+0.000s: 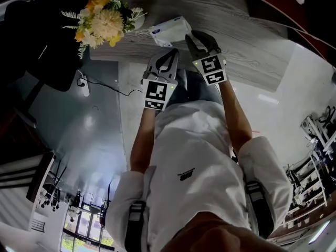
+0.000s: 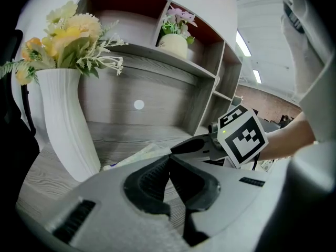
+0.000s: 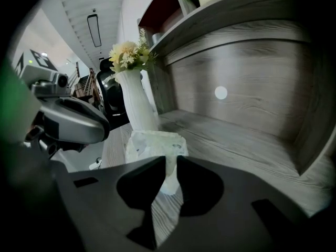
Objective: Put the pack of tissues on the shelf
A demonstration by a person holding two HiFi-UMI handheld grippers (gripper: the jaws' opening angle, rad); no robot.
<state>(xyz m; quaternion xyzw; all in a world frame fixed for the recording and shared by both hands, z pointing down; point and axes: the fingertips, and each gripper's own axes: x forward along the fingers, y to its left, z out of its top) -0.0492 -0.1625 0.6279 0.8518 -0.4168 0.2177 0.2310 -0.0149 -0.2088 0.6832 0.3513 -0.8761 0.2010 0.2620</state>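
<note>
The pack of tissues (image 1: pixel 170 30), white in clear wrap, lies on the grey wooden shelf (image 1: pixel 252 51) beside a white vase of yellow flowers (image 1: pixel 102 22). My right gripper (image 1: pixel 193 34) is at the pack's right end. In the right gripper view the jaws of that gripper (image 3: pixel 169 159) stand a narrow gap apart, and the pack (image 3: pixel 155 146) shows through the gap just beyond the tips. My left gripper (image 1: pixel 169 52) hovers just in front of the pack, shut with nothing in it (image 2: pixel 169 160). From the left gripper view only part of the pack (image 2: pixel 139 156) shows over the jaws.
The vase (image 2: pixel 63 119) stands left of the pack. An upright divider (image 2: pixel 205 106) closes the shelf bay on the right. A higher shelf carries a small flower pot (image 2: pixel 173 43). Below, a white plug with a cable (image 1: pixel 84 85) lies on the floor.
</note>
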